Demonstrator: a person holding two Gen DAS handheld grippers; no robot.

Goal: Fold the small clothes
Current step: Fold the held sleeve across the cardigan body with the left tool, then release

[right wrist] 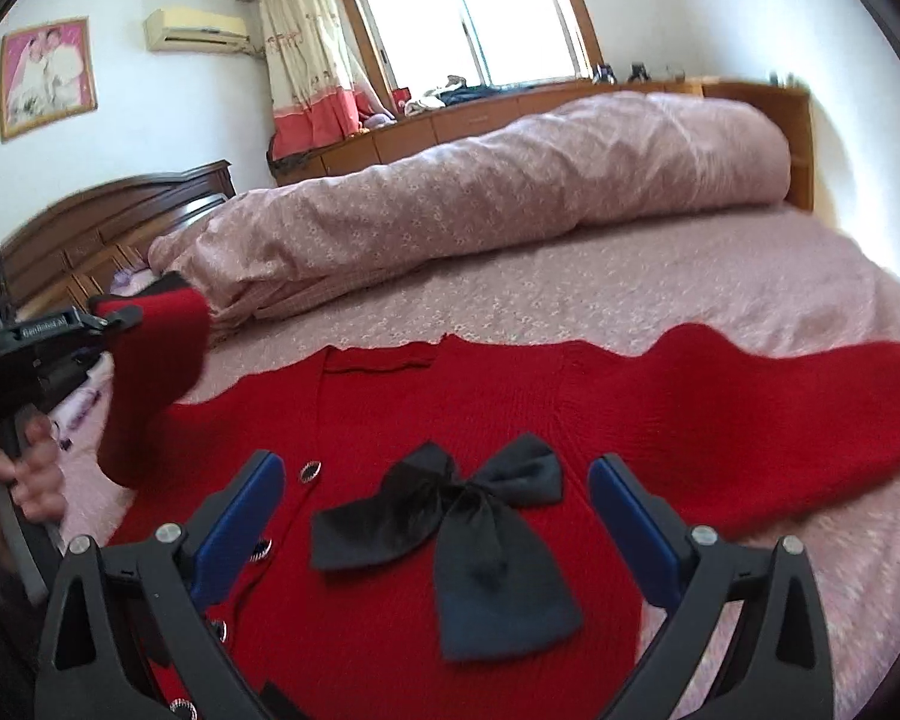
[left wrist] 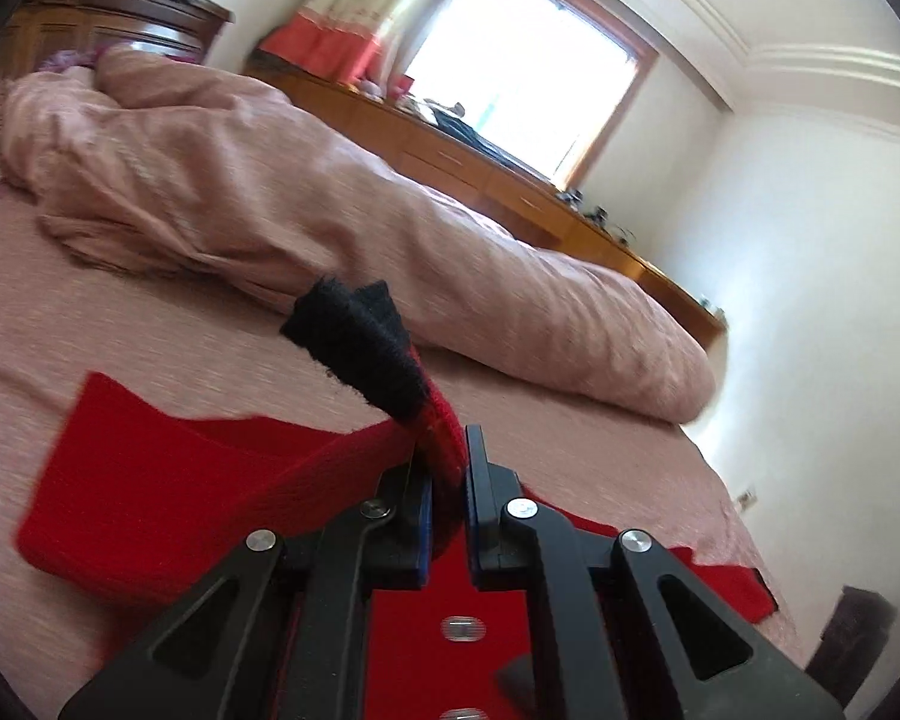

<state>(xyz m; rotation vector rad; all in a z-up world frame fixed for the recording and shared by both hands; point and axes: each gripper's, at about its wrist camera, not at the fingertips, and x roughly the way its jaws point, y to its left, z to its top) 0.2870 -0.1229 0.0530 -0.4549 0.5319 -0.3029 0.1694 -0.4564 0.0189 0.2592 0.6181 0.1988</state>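
My left gripper [left wrist: 447, 474] is clenched on a sleeve [left wrist: 432, 420] of the red cardigan [right wrist: 450, 408], near its black cuff [left wrist: 360, 342], and holds that sleeve raised off the bed [right wrist: 660, 276]. My right gripper [right wrist: 438, 501] is released, its blue pads [right wrist: 243, 516] spread wide above the black bow [right wrist: 468, 534] on the cardigan's front. The cardigan lies flat on the pink sheet, its other sleeve [right wrist: 780, 408] stretched out to the side. A rolled pink quilt [right wrist: 510, 180] lies beyond it.
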